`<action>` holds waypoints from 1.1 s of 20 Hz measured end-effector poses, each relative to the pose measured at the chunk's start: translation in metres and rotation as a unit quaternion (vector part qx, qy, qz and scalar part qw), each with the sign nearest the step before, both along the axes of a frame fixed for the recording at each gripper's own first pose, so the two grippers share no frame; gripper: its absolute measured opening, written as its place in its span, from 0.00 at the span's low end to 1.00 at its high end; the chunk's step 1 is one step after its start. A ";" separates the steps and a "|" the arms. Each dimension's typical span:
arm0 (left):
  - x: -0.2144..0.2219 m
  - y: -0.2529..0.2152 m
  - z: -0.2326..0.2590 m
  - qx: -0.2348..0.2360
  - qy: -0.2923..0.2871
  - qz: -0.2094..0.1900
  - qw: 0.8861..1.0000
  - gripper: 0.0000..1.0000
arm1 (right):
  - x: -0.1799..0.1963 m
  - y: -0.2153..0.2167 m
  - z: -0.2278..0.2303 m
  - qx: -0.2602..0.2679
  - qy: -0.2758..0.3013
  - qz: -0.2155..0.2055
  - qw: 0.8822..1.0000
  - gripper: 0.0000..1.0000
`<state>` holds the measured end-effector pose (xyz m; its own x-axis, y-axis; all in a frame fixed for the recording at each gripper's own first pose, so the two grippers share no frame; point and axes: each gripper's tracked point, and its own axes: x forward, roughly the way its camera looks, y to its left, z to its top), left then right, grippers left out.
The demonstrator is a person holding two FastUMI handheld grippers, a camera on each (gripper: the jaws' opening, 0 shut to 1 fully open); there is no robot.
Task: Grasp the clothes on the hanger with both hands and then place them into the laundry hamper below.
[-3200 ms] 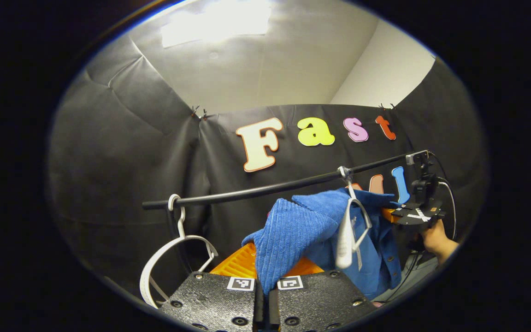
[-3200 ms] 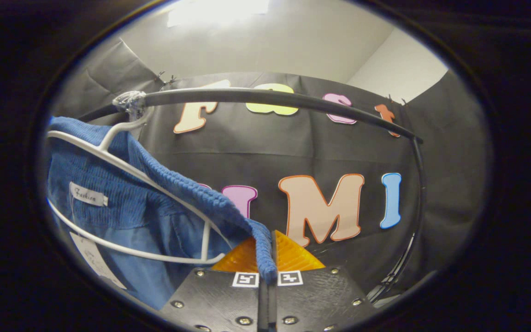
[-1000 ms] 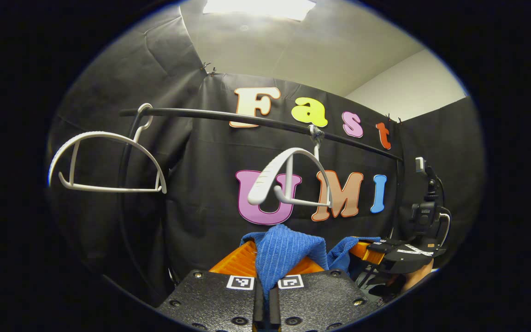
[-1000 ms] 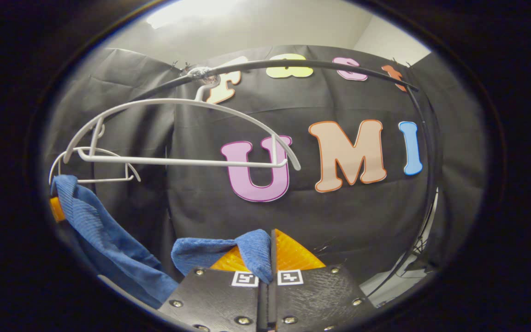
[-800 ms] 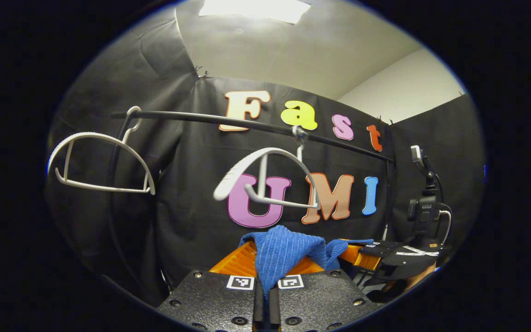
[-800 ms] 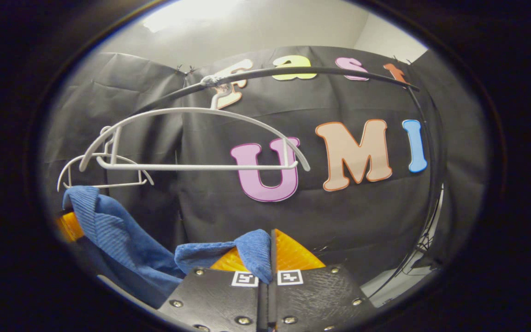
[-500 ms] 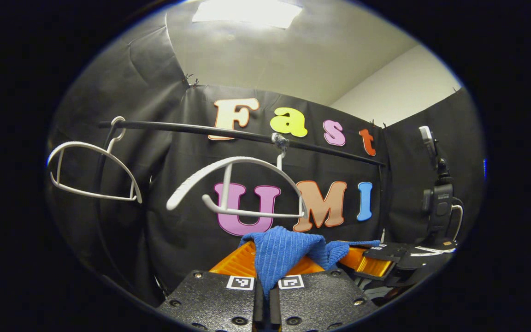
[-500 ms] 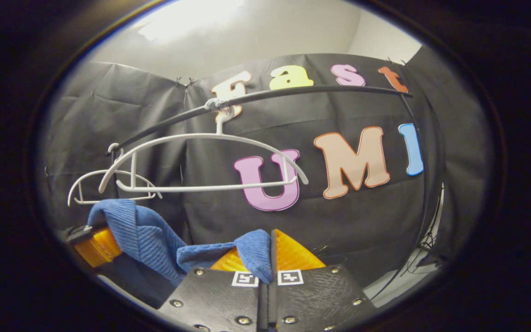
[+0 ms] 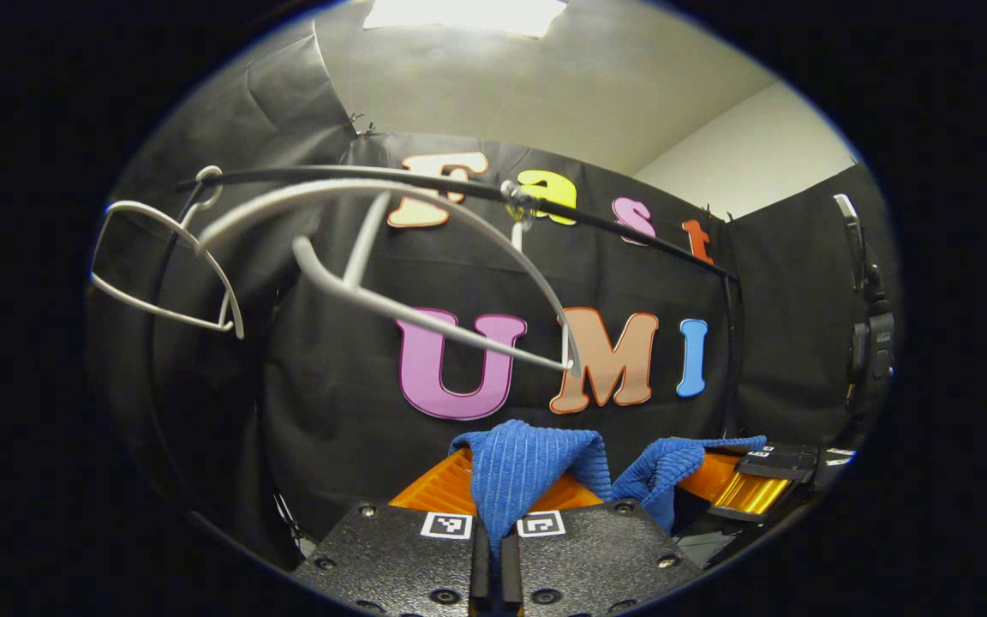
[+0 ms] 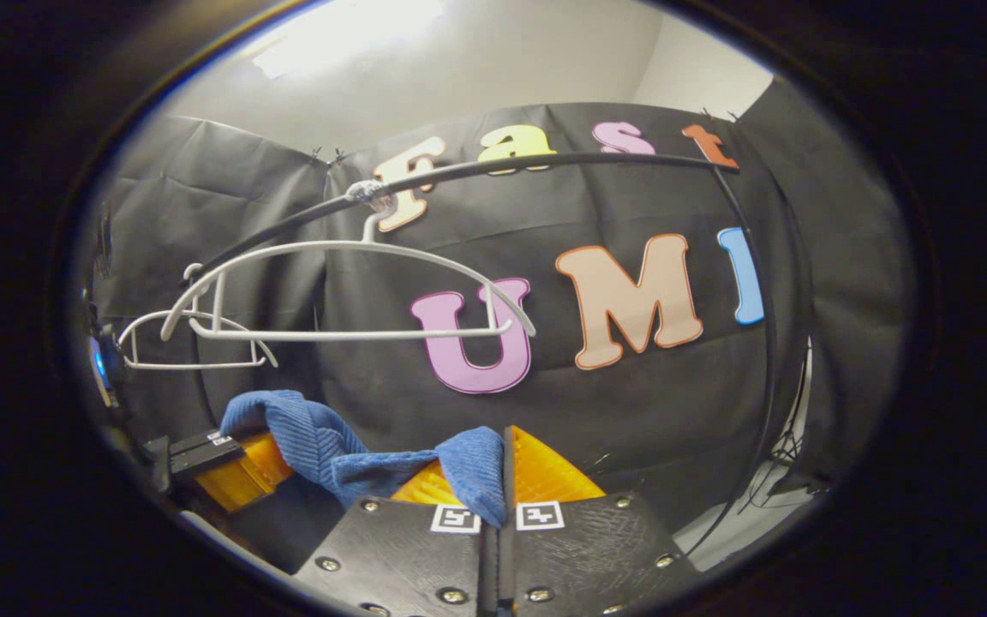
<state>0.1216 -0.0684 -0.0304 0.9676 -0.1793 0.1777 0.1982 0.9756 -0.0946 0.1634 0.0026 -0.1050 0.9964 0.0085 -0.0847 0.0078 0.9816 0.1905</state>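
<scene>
Blue ribbed clothes point(image 9: 528, 467), off the white hanger point(image 10: 348, 291), hang pinched between left gripper point(image 9: 493, 527) and right gripper point(image 10: 498, 506); lower both evenly toward the unseen hamper.

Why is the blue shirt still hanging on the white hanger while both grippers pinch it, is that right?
Not quite. Both grippers do pinch the blue shirt, but it is off the white hanger, which hangs bare on the rail. The right gripper view shows this, with the right gripper and left gripper holding the shirt below.
</scene>
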 end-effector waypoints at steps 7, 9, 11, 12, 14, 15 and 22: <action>0.039 0.005 -0.078 0.001 0.043 0.007 0.999 0.05 | 0.029 -0.002 -0.084 0.057 0.055 0.012 0.997 0.05; 0.048 0.011 -0.095 -0.015 0.056 0.010 0.998 0.05 | 0.032 0.002 -0.103 0.063 0.066 0.015 0.996 0.05; 0.057 0.019 -0.111 -0.026 0.065 0.016 0.997 0.05 | 0.036 0.006 -0.120 0.070 0.075 0.019 0.995 0.05; 0.062 0.021 -0.117 -0.026 0.069 0.016 0.997 0.05 | 0.038 0.007 -0.130 0.072 0.079 0.019 0.994 0.05; 0.068 0.024 -0.138 -0.020 0.082 0.018 0.996 0.05 | 0.041 0.006 -0.156 0.069 0.097 0.014 0.993 0.05; 0.070 0.025 -0.153 -0.019 0.093 0.019 0.995 0.05 | 0.042 0.007 -0.170 0.067 0.107 0.014 0.992 0.05; 0.082 0.029 -0.273 0.007 0.197 0.029 0.980 0.07 | 0.036 0.001 -0.294 0.083 0.189 -0.008 0.978 0.05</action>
